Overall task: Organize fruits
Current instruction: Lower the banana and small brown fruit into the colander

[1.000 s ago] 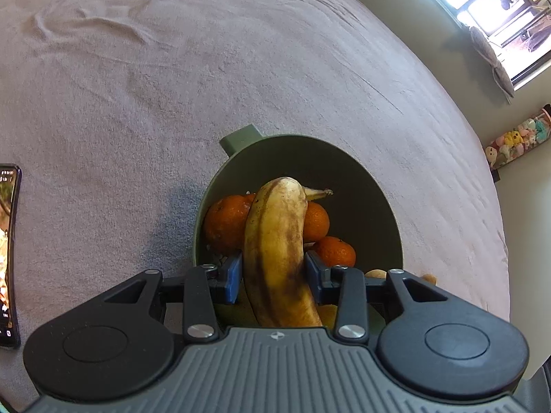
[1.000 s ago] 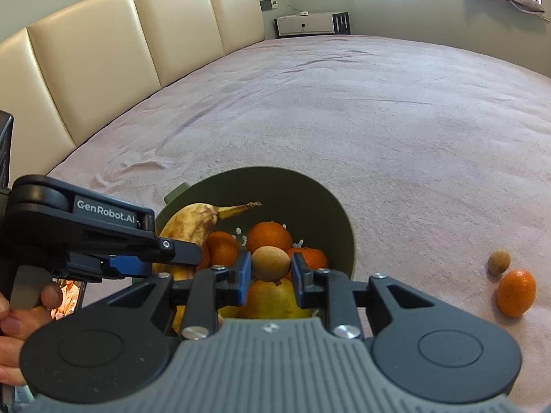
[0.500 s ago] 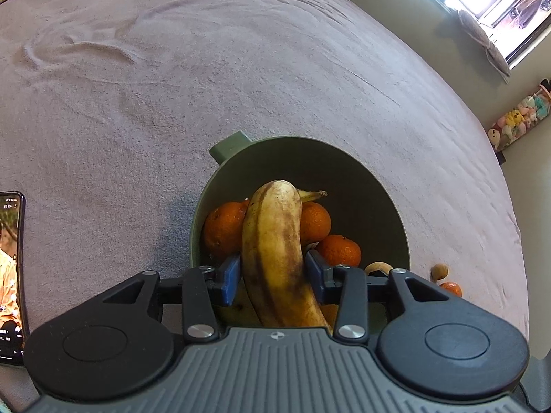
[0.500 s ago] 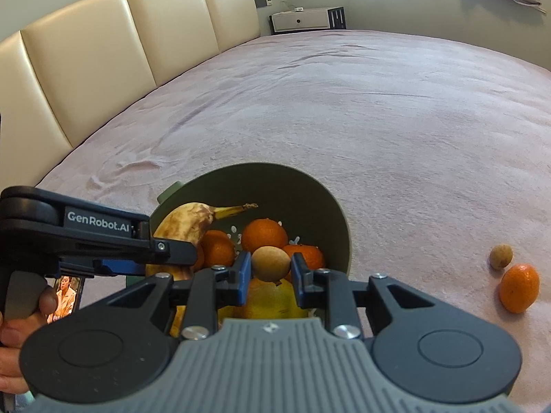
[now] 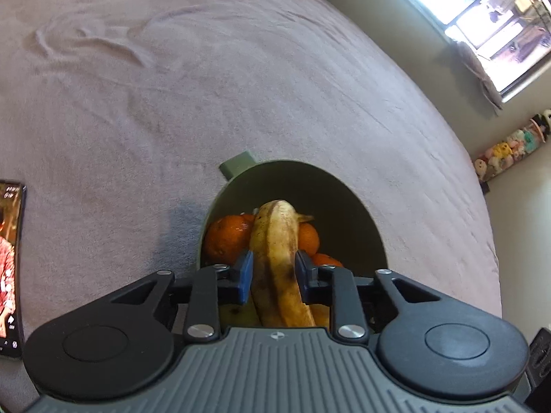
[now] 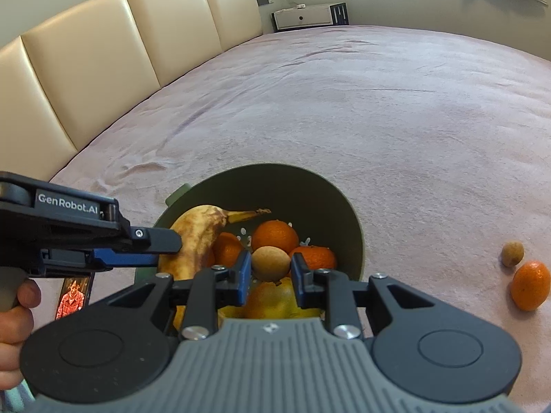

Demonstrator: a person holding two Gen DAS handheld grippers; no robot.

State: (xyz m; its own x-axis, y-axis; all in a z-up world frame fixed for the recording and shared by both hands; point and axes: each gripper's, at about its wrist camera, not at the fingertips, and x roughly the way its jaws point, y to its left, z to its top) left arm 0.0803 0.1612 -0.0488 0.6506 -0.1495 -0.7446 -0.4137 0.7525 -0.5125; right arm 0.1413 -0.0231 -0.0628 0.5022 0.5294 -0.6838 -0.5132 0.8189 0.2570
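the left gripper [image 5: 273, 270] is clamped on a spotted banana [image 5: 275, 261], both pads pressing its sides, the fruit's stem end reaching over the green bowl [image 5: 365, 213]. the right gripper [image 6: 270, 272] is closed on a small tan round fruit [image 6: 270, 263], held just above the bowl's near rim. inside the bowl lie several oranges [image 6: 275, 235] and a yellow fruit [image 6: 272, 301]. the bowl sits on a pink bedspread [image 6: 378, 110]; toward the bed's right edge an orange kumquat [image 6: 530, 285] and a small brown fruit [image 6: 512, 254] lie touching. a phone [image 5: 10, 261] lies near the left edge.
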